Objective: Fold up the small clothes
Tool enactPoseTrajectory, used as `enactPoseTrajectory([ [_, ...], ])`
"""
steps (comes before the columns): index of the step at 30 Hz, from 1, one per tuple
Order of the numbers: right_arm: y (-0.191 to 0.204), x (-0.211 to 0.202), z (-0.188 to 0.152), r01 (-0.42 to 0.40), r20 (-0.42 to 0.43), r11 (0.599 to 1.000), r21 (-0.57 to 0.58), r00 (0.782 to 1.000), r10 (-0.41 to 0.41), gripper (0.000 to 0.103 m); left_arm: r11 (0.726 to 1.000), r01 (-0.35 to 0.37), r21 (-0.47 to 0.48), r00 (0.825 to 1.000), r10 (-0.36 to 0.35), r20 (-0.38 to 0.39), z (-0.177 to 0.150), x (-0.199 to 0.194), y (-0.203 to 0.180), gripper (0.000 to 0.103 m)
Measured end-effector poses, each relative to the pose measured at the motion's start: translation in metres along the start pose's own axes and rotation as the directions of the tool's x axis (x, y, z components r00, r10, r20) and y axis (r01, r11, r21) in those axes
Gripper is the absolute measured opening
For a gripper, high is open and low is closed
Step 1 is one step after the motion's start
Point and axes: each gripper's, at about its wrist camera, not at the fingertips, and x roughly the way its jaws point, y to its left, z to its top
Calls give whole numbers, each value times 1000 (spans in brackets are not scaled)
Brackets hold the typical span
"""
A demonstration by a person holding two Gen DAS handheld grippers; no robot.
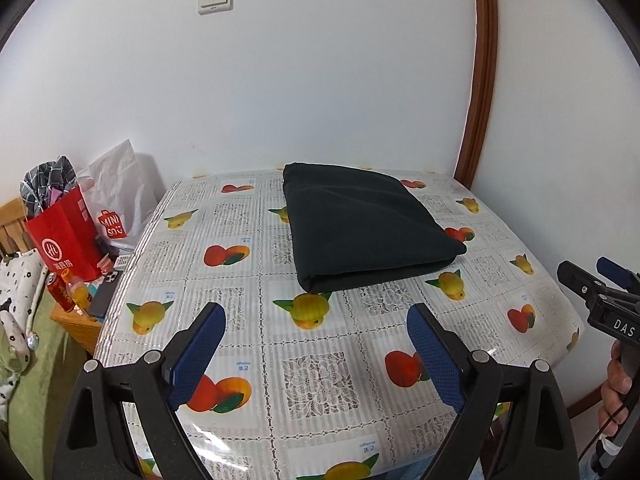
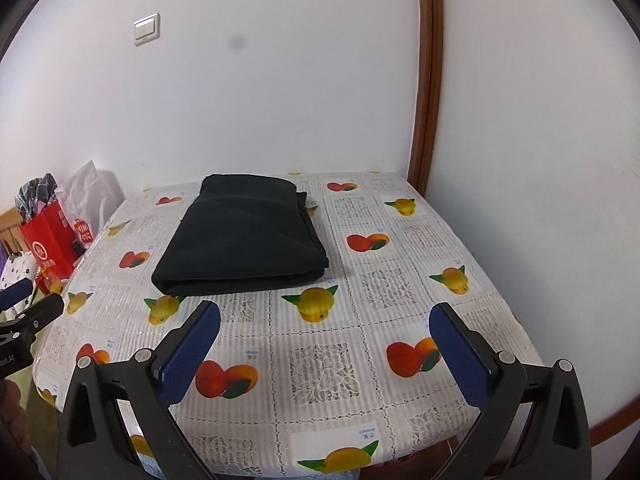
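A dark folded garment lies flat on the table with the fruit-print cloth, toward its far side; it also shows in the right wrist view. My left gripper is open and empty, held above the near part of the table, short of the garment. My right gripper is open and empty too, above the near edge and apart from the garment. The right gripper shows at the right edge of the left wrist view; the left gripper shows at the left edge of the right wrist view.
The table stands against a white wall with a wooden door frame at the right. Left of the table are a red paper bag, a white shopping bag, bottles and a low wooden stand.
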Motion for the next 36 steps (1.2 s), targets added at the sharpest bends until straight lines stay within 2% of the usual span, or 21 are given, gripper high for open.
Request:
enactPoseTrajectory([
  [36, -9, -4, -6, 29, -24, 999, 23, 999, -29, 103, 1000, -27, -11, 1000, 28, 13, 4, -12, 0, 92],
])
